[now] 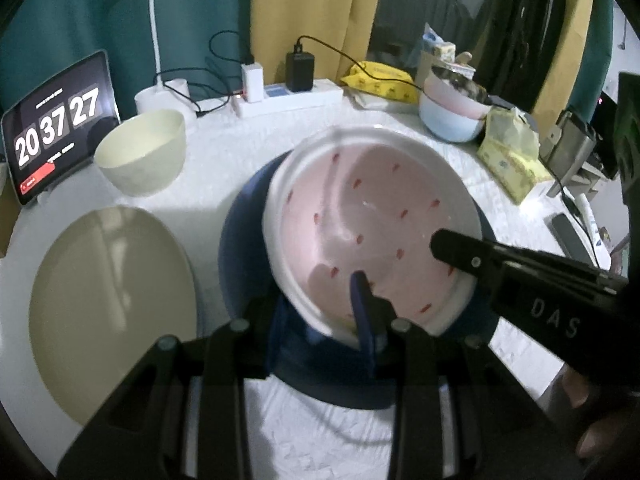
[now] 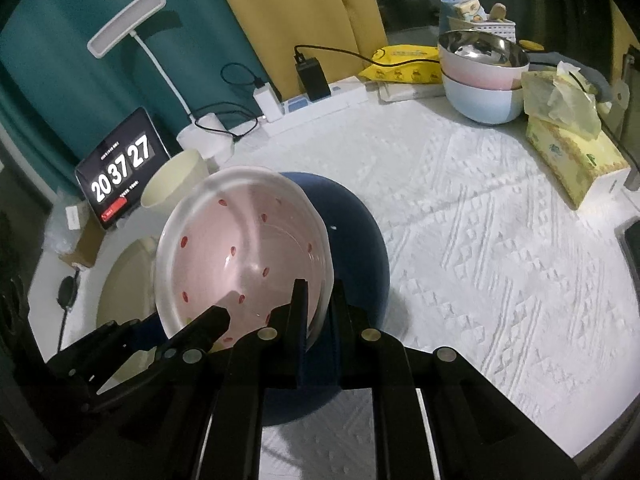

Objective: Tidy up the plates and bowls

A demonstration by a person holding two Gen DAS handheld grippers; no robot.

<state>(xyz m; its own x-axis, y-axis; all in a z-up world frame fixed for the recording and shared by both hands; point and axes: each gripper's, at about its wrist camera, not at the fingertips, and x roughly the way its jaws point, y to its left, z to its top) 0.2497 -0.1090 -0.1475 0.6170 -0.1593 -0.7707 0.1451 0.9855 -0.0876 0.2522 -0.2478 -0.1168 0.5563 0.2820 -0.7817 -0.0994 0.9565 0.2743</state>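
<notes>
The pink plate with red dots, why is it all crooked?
The pink plate is tilted, not flat: the left gripper and right gripper each pinch its rim over the blue plate.

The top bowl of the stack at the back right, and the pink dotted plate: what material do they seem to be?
Top bowl: likely stainless steel, mirror-like inside with sharp reflections. Pink dotted plate: probably glazed ceramic or melamine, glossy with soft highlights; cannot tell which.
</notes>
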